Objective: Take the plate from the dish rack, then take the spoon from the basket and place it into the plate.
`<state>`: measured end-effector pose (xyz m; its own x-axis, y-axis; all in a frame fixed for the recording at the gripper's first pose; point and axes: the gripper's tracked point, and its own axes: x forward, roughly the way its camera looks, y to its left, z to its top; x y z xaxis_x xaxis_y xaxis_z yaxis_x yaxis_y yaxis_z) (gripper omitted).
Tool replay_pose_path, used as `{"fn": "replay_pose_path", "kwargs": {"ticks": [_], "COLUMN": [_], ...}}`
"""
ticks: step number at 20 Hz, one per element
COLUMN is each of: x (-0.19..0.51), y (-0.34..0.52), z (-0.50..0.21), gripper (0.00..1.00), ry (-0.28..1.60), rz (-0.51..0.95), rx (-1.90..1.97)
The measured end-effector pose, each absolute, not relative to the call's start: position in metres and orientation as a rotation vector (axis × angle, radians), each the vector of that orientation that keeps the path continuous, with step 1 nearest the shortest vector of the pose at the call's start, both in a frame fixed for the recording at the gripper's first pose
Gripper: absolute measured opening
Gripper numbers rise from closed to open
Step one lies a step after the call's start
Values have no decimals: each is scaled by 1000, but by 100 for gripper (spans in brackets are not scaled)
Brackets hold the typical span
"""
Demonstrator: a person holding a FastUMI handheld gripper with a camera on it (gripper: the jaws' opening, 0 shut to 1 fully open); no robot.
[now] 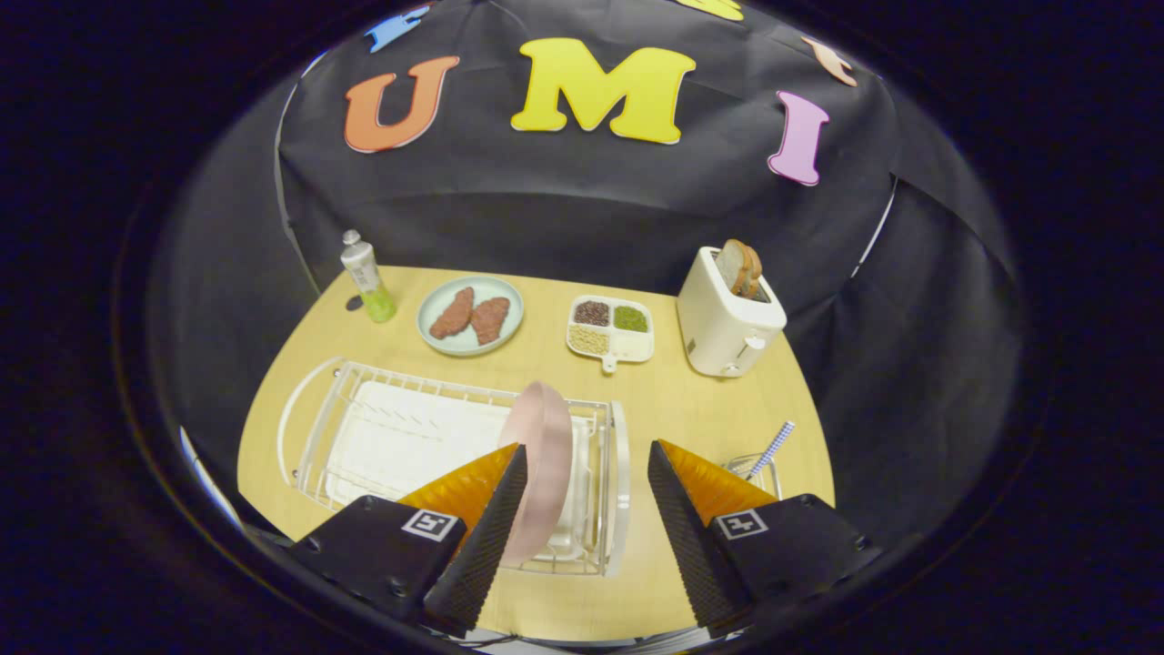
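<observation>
A pink plate (546, 455) stands on edge in the right end of a white wire dish rack (409, 437) on the wooden table. My gripper (587, 455) hovers above it, open, with the plate's rim just inside the left finger (491, 518) and the right finger (682, 518) apart from it. A spoon with a checked handle (773, 448) leans in a small wire basket (750, 468) beyond the right finger.
At the back of the table (673, 400) stand a squeeze tube (366, 276), a pale green plate with two brown pieces (470, 315), a divided dish of grains (610, 329) and a white toaster holding bread (729, 314).
</observation>
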<state>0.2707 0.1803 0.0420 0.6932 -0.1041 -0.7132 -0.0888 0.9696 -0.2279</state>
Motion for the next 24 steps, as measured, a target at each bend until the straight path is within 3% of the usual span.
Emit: {"fn": "replay_pose_path", "kwargs": {"ticks": [4, 7, 11, 24], "x": [268, 273, 270, 263], "y": [196, 191, 190, 204], "z": [25, 10, -8, 13], "gripper": [64, 54, 29, 15], "ry": [923, 978, 1041, 828], "rz": [-63, -150, -205, -375], "rx": [-270, -273, -303, -509]}}
